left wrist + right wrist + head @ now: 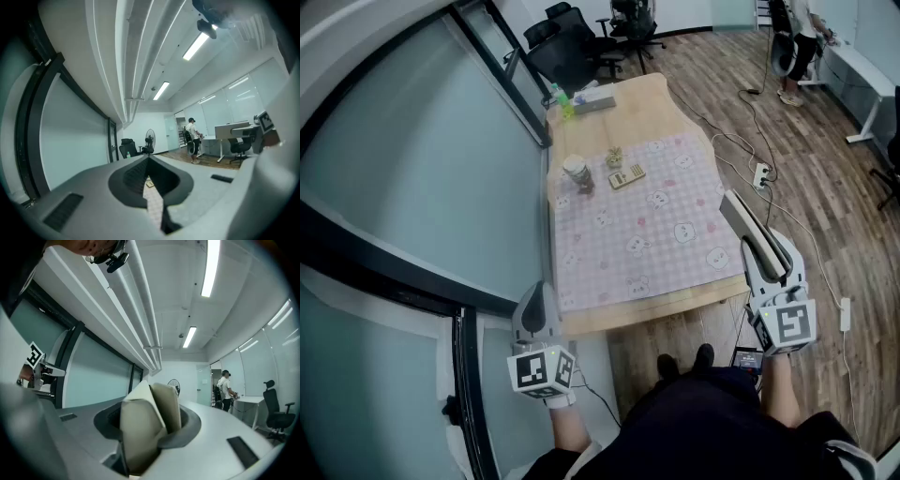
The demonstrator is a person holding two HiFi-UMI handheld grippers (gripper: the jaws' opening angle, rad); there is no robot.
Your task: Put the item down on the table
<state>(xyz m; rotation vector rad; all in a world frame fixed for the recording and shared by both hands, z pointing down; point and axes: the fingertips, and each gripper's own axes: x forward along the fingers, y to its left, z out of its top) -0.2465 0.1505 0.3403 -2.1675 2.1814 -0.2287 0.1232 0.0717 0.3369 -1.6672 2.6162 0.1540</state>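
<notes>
Right tool (761, 251) clamped on beige carton (150, 427); left tool (149, 161) closed, empty.
Likely light, crushable; best held across broad faces.

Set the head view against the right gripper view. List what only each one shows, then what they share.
Only the head view: the table with its checked cloth, a cup, a calculator and the wood floor.
Only the right gripper view: the ceiling with its light strips.
Both: the right gripper shut on a beige box; the left gripper, which the right gripper view shows only as a marker cube; and a person at a far desk.
</notes>
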